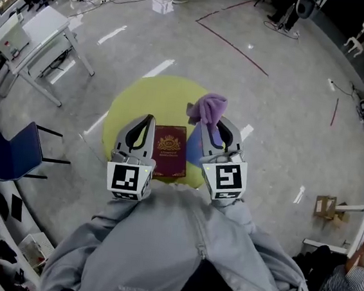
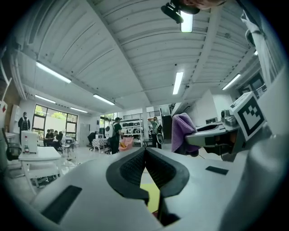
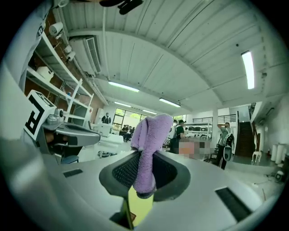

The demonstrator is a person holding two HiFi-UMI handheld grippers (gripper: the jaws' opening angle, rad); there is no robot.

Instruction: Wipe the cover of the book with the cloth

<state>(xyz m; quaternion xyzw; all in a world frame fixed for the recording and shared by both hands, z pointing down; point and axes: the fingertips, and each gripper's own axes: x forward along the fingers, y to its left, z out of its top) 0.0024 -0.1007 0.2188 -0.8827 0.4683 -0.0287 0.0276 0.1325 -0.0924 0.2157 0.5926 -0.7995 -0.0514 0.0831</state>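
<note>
A dark red book [image 1: 170, 151] with a gold emblem lies on a round yellow table [image 1: 129, 107] in the head view. My right gripper [image 1: 215, 122] is raised to the right of the book, shut on a purple cloth [image 1: 207, 107] that bunches above its tips; the same cloth [image 3: 148, 149] hangs pinched between the jaws in the right gripper view. My left gripper [image 1: 147, 120] hovers at the book's left edge, shut and holding nothing, its black pads [image 2: 135, 169] meeting. The cloth [image 2: 182, 133] also shows from the left gripper view.
A blue chair [image 1: 10, 151] stands left of the yellow table. A white desk [image 1: 44, 33] is farther back left. A cardboard box [image 1: 325, 206] and shelving sit on the right. Several people [image 2: 113, 134] stand far off in the room.
</note>
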